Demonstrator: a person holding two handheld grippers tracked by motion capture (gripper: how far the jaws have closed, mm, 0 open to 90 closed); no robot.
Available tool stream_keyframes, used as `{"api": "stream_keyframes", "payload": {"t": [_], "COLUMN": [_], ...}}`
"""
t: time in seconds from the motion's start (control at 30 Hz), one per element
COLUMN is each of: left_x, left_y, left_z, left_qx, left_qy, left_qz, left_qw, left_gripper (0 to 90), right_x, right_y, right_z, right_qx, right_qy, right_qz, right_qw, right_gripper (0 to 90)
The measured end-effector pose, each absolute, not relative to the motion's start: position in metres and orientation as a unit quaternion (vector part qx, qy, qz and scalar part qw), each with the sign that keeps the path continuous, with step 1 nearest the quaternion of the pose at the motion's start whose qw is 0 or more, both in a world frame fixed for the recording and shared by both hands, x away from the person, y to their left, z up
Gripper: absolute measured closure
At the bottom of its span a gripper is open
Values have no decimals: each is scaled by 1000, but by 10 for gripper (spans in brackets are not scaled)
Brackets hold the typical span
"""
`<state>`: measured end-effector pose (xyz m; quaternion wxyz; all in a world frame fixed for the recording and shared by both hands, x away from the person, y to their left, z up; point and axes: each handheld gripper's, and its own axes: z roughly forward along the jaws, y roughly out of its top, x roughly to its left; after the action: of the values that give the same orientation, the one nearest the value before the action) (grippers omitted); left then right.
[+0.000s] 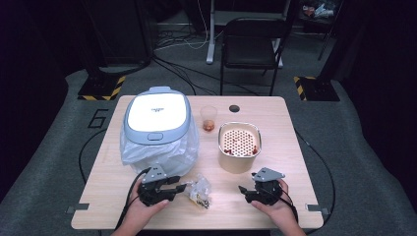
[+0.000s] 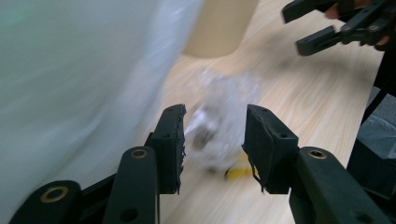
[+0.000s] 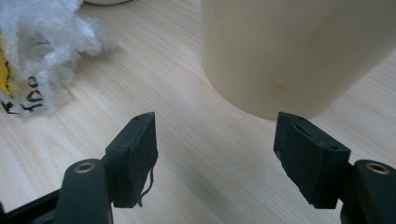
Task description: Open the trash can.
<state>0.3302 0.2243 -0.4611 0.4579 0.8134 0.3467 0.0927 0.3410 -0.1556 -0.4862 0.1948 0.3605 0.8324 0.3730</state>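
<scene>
On the wooden table [image 1: 275, 194], left of centre, a rice cooker [image 1: 156, 119] sits above the left gripper [image 1: 181, 188], whose parted jaws reach toward a crinkled plastic packet [image 1: 199, 192], gripping nothing. Right of it, the cream pot [image 1: 239, 145] stands just beyond the right gripper [image 1: 242, 189], its 2 jaws wide apart and empty.

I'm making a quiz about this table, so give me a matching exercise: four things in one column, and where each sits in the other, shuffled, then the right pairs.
Things:
1. cooker
2. cup
3. pot
4. wrapper

Places:
A. front, just ahead of the left gripper
B. left half of the table, on a plastic bag
C. ahead of the right gripper
D. behind the pot, beside the cooker

Pairs: 1-B, 2-D, 3-C, 4-A
</scene>
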Motion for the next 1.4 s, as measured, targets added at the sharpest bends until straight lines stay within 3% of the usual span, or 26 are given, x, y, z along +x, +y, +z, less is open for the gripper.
{"api": "stream_keyframes", "payload": {"t": [0.03,0.33,0.4,0.77,0.9,1.03,1.17,1.4], "left_x": [332,342,345,355,357,356,356,357], "left_y": [233,244,244,247,247,245,248,247], "left_z": [-466,-485,-490,-502,-504,-504,-507,-512], "left_qx": [814,796,798,791,788,808,787,794], "left_qy": [354,393,401,433,435,404,433,425], "left_qz": [96,132,137,137,132,166,141,142], "left_qw": [452,440,428,409,415,396,416,410], "left_gripper": [671,810,900,900,900,900,900,900], "right_x": [339,336,336,335,336,335,334,339], "right_y": [-153,-136,-129,-108,-95,-78,-61,-33], "right_z": [-485,-479,-477,-474,-473,-472,-472,-482], "right_qx": [353,322,312,286,279,257,236,227], "right_qy": [835,845,848,854,851,857,859,870], "right_qz": [375,388,392,408,426,431,438,419], "right_qw": [196,176,170,148,130,116,118,122], "right_gripper": [291,284,284,258,211,162,127,50]}}
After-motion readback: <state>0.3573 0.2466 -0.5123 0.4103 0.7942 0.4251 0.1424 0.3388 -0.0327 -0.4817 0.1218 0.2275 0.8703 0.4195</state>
